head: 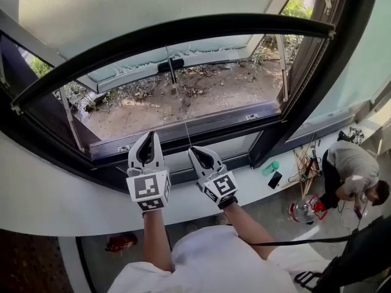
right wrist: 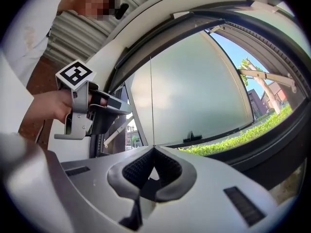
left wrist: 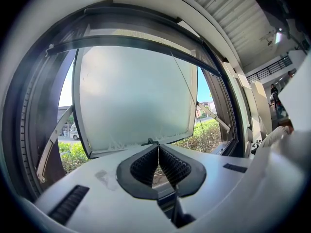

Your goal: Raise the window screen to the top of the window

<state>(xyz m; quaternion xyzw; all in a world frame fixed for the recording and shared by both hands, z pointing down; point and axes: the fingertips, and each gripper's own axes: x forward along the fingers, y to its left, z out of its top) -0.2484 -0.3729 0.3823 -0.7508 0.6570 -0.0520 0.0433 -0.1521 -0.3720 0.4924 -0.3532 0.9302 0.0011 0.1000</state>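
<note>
Right tongs (right wrist: 153, 148) clamped on a thin pale pull cord (right wrist: 150, 106), held just beside the left tongs (left wrist: 158, 147), whose pads meet tip to tip with nothing between them. The cord runs straight up to the dark bottom rail (head: 183, 28) of the pale mesh window screen (head: 122, 5), which crosses the upper part of the window opening. Beyond the rail, a frosted glass pane (left wrist: 131, 96) stands tilted outward over green shrubs (left wrist: 209, 132). A white sill (head: 49, 194) lies below the tongs.
</note>
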